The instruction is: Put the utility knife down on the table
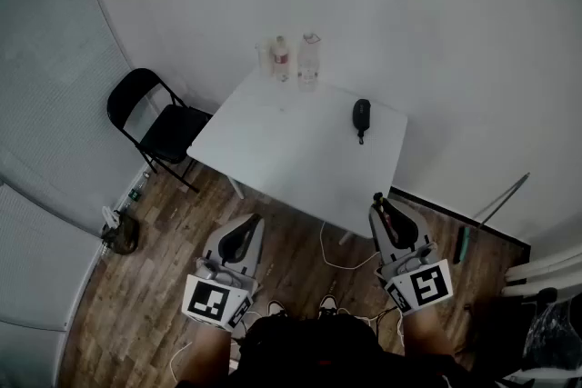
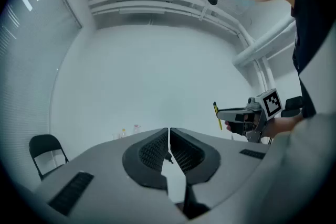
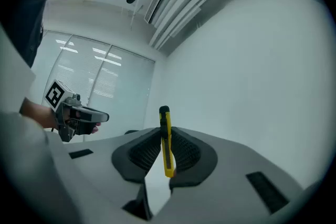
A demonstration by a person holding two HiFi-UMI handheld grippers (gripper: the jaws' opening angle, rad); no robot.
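The yellow utility knife (image 3: 166, 141) stands upright between the ribbed pads of my right gripper (image 3: 164, 136), which is shut on it. In the head view this gripper (image 1: 381, 208) hovers above the floor, just off the near right corner of the white table (image 1: 291, 150). The knife (image 1: 386, 216) shows there only as a dark sliver. In the left gripper view the knife (image 2: 216, 115) sticks out of the right gripper's tip. My left gripper (image 2: 169, 138) has its jaws pressed together with nothing held. It (image 1: 244, 230) is also short of the table's near edge.
A black case (image 1: 361, 115) lies on the table's right part. Two bottles (image 1: 308, 59) and a glass stand at the far edge. A black folding chair (image 1: 155, 123) is left of the table. A white cable (image 1: 336, 261) lies on the wooden floor.
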